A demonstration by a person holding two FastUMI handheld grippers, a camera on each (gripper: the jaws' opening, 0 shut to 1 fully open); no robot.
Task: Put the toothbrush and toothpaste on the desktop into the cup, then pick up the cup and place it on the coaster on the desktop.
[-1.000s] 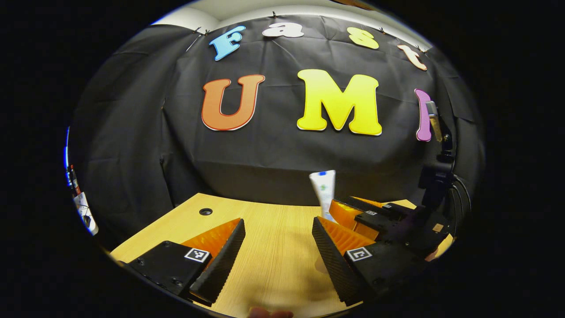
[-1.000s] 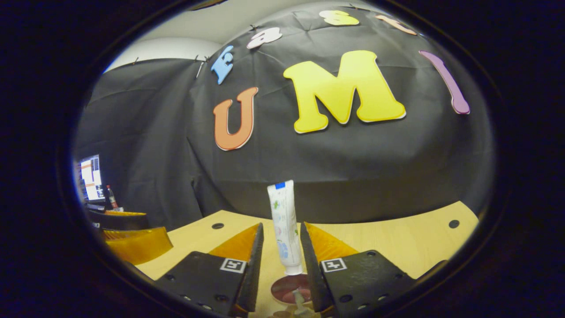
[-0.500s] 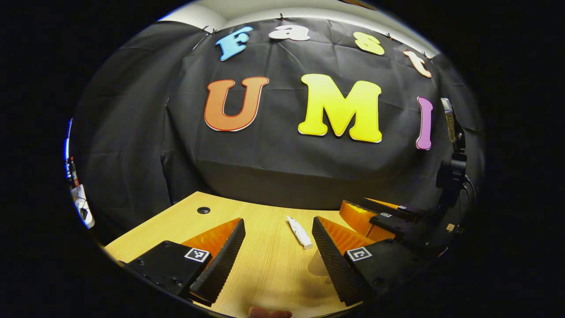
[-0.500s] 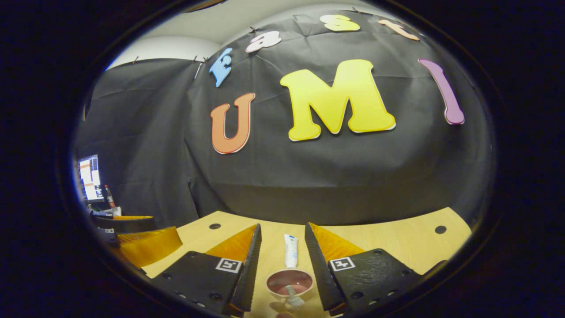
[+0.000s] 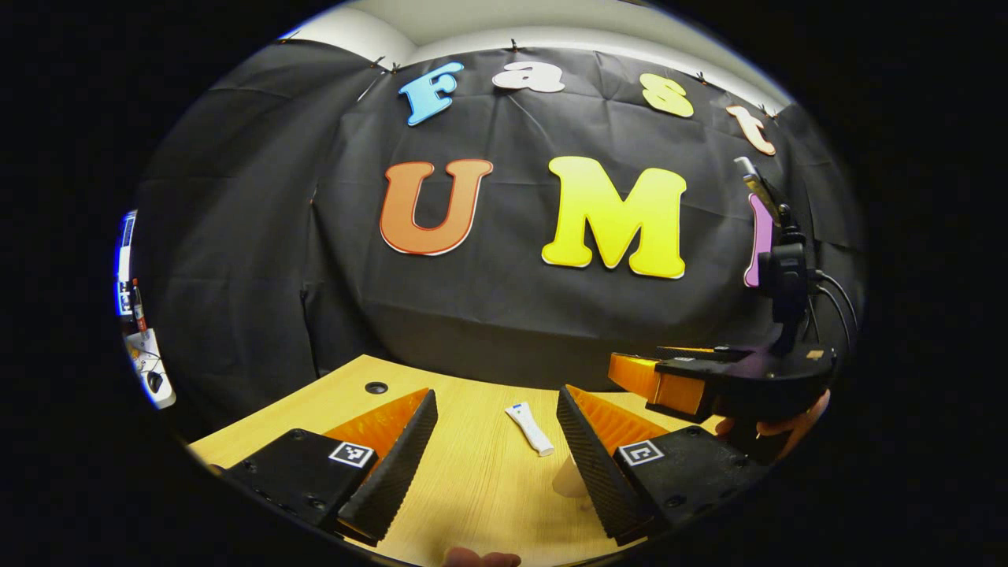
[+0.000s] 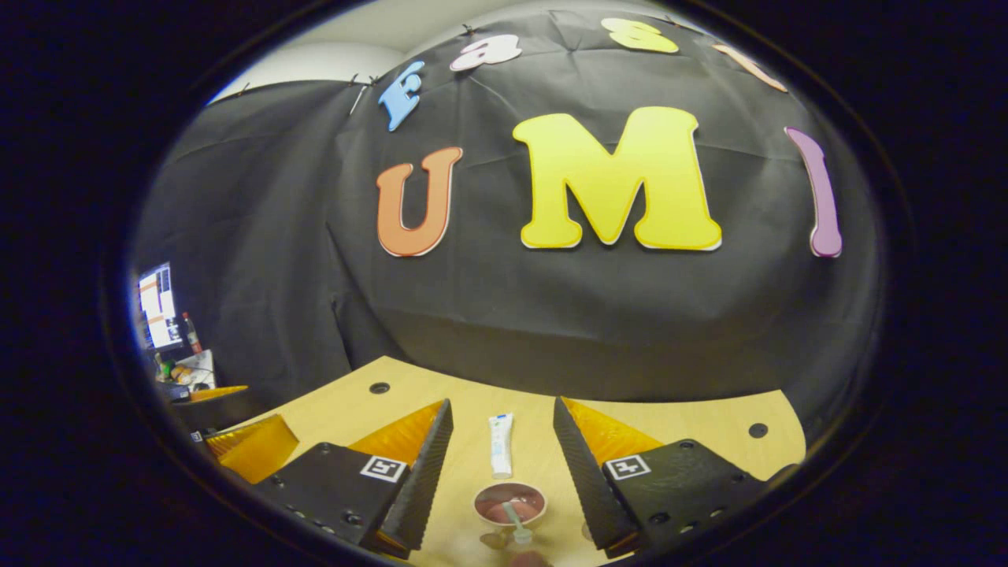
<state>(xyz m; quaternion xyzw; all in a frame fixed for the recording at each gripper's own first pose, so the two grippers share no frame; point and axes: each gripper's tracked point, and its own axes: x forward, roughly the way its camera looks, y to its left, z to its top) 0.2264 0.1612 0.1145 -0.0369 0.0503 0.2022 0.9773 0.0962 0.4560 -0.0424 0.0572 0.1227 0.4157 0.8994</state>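
The toothpaste tube (image 6: 500,445) lies flat on the wooden desktop (image 6: 693,429) just beyond the cup (image 6: 509,504), whose toothbrush (image 6: 513,523) stands inside, between the spread, empty fingers of the right gripper (image 6: 498,472), while the left gripper (image 5: 496,441) is likewise open

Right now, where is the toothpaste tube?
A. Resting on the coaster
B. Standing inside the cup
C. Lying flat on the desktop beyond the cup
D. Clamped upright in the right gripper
C: the toothpaste tube lies flat on the desktop just beyond the cup, between the open fingers of the right gripper, which touch nothing.
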